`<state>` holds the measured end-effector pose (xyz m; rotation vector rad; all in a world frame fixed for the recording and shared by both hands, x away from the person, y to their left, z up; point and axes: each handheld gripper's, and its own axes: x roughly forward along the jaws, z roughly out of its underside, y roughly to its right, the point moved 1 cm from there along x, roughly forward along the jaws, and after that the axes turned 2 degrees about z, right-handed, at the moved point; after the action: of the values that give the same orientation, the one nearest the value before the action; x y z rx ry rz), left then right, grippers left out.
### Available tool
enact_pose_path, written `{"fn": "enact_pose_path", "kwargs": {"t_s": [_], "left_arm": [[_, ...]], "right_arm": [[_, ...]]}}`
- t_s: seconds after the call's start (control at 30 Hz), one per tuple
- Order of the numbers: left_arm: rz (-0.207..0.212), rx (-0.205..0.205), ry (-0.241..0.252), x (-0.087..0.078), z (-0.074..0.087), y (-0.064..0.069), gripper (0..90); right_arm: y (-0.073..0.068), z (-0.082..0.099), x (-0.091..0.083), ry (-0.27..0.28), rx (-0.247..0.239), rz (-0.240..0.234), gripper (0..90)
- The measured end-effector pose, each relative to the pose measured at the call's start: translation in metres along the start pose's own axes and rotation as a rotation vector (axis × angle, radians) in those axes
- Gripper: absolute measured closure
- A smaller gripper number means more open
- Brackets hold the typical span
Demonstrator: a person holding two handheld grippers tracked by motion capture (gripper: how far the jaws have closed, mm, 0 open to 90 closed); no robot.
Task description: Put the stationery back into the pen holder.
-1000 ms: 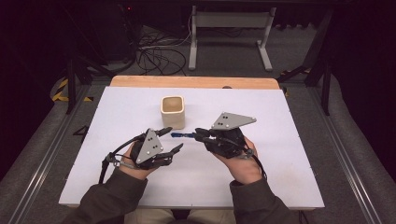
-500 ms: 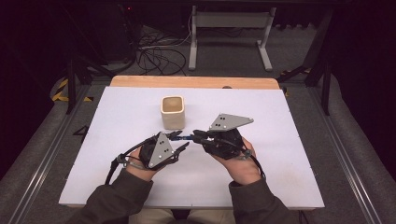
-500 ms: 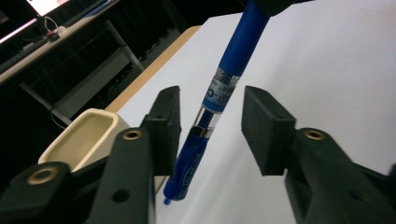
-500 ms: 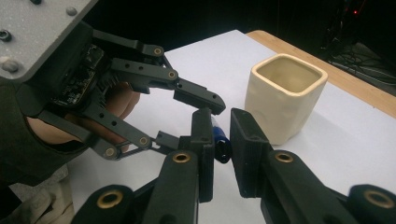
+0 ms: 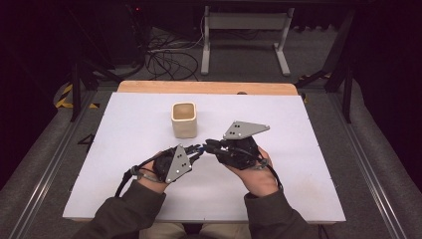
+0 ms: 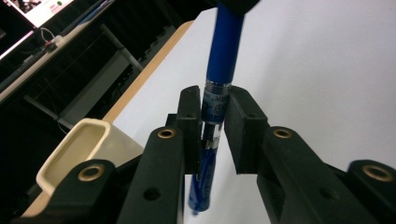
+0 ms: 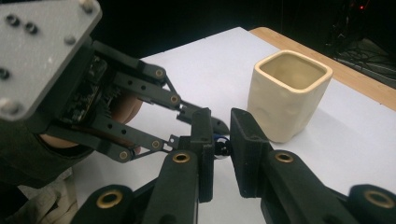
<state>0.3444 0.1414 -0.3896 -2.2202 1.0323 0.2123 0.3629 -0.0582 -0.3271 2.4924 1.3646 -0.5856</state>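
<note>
Both grippers meet tip to tip at the lower centre of the high view, above the white table top [image 5: 124, 129]. Left gripper [image 6: 212, 123]: jaws pinch the slim blue plastic pen [image 6: 223, 56] at its clear section; the blue barrel rises out of the jaws toward the top centre of the left gripper view, and the lower end of the pen runs down between the jaws. Right gripper [image 7: 219, 140]: jaws stand slightly apart around a dark blue pen end seen between them in the right gripper view; contact there cannot be told. Left gripper [image 7: 205, 122] tips touch or nearly touch the right jaws. Cream square ceramic cup [image 5: 184, 118] stands upright just beyond the jaw tips, upper centre of the table, apart from the pen.
</note>
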Motion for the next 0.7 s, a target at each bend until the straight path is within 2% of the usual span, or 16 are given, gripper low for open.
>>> {"fn": "enact_pose_path", "kwargs": {"t_s": [0.07, 0.27, 0.37, 0.53, 0.7], "left_arm": [[0.011, 0.009, -0.003, 0.002, -0.001, 0.001, 78.8], [0.029, -0.025, 0.007, 0.002, -0.002, -0.001, 79.2], [0.037, -0.040, 0.019, 0.002, -0.004, -0.003, 79.2], [0.041, -0.063, 0.019, 0.003, -0.004, -0.005, 79.2], [0.041, -0.104, 0.017, 0.003, -0.003, -0.010, 79.2]], "right_arm": [[0.001, 0.001, 0.000, -0.002, 0.007, -0.004, 80.1], [0.005, 0.001, -0.001, 0.016, 0.033, -0.016, 79.2], [0.007, 0.002, -0.002, 0.038, 0.049, -0.013, 74.1], [0.009, 0.002, -0.003, 0.052, 0.059, -0.008, 70.9], [0.012, 0.003, -0.006, 0.077, 0.076, 0.006, 63.9]]}}
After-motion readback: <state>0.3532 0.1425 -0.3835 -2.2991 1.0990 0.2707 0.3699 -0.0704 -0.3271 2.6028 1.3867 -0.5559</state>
